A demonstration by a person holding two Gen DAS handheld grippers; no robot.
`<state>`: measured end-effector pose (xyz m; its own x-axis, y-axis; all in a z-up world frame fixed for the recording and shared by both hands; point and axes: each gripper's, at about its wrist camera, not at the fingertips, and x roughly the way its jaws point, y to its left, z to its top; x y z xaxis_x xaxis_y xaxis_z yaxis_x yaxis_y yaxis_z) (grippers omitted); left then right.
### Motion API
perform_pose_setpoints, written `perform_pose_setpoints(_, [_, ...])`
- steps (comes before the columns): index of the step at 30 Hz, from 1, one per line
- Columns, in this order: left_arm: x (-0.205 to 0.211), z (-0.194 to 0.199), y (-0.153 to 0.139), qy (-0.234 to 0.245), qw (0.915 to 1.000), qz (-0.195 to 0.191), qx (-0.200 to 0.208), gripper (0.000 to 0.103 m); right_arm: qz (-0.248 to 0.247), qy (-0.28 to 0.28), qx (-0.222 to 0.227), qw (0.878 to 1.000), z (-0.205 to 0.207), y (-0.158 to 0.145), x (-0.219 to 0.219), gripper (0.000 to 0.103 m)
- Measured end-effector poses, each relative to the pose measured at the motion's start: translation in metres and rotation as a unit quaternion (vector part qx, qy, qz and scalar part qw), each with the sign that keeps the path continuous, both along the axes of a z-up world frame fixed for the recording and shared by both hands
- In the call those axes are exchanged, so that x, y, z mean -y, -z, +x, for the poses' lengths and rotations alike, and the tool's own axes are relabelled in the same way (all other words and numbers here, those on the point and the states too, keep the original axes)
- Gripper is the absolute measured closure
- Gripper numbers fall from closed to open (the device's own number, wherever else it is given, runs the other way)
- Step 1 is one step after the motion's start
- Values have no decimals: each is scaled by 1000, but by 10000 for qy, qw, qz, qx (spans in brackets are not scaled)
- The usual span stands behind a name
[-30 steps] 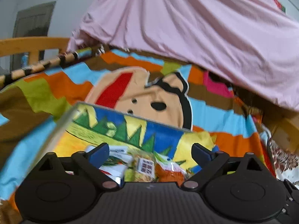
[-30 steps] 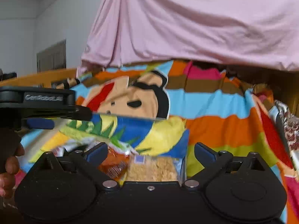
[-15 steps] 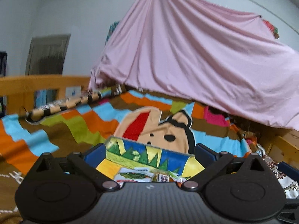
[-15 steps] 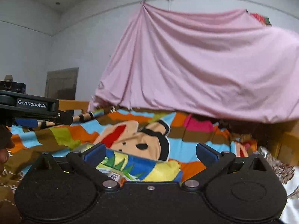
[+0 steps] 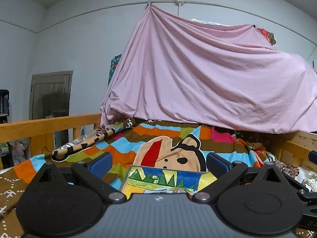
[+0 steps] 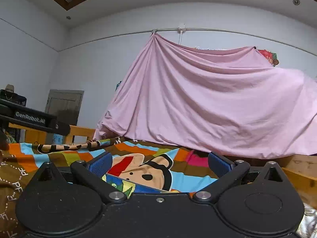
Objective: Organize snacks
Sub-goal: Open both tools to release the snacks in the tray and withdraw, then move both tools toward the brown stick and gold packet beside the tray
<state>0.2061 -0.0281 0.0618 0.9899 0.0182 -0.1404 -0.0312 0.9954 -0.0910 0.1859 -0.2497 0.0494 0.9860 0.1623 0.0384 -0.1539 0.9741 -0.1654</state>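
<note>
A: Blue-padded left claw (image 5: 158, 163) spread wide, holding nothing, level above the snack box (image 5: 164, 181) on the bed blanket (image 5: 122, 148)

B: same for the right claw (image 6: 158, 163), gaping, empty, box edge just below it

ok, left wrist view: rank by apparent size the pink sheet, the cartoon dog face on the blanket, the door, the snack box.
1. pink sheet, by far.
2. cartoon dog face and door: look alike in area, not ranked; the door is much farther away.
3. snack box, but the gripper body hides its lower part.

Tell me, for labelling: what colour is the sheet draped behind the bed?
Pink sheet, clearest in the left wrist view.
</note>
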Motion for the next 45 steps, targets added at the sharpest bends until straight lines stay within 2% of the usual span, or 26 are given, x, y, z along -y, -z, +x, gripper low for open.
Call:
perform_pose_setpoints(7, [-7, -38, 8, 106, 9999, 108, -49, 0, 203, 105, -244, 9994, -38, -5, 2, 1])
perform_pose_setpoints(12, [-6, -62, 31, 270, 9985, 229, -416, 0, 361, 341, -644, 9967, -61, 1, -1, 1])
perform_pose_setpoints(19, [-6, -85, 60, 445, 9950, 301, -837, 0, 241, 491, -1030, 9932, -82, 14, -15, 1])
perform_pose_setpoints(26, [-5, -90, 83, 458, 9908, 265, -1244, 0, -112, 585, -1549, 9861, -77, 29, -29, 1])
perform_pose_setpoints(38, [-10, -83, 102, 301, 9859, 228, -1629, 0, -21, 757, -2361, 9688, -53, 46, -26, 1])
perform_pose_setpoints(45, [-16, -60, 108, 651, 9785, 114, -1954, 0, 163, 305, -2979, 9540, -30, 52, -26, 1])
